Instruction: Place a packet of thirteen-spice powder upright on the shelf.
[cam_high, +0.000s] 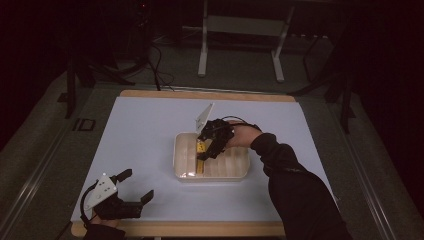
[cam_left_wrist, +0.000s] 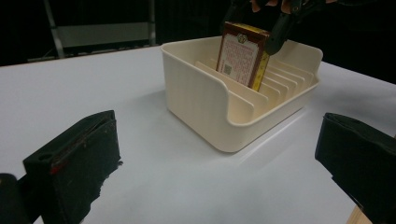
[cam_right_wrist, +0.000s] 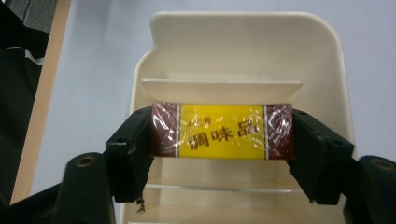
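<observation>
right tongs clamped on the short ends of a seasoning box, long axis across the jaws, upright in a slot of the cream rack at frame centre; left tongs apart, idle on the bench, lower left.

Your right gripper reaches down into the cream slotted tray at mid-table, its jaws at a yellow-edged packet standing inside. Your left gripper rests near the table's front edge, jaws spread apart, well apart from the tray.
</observation>
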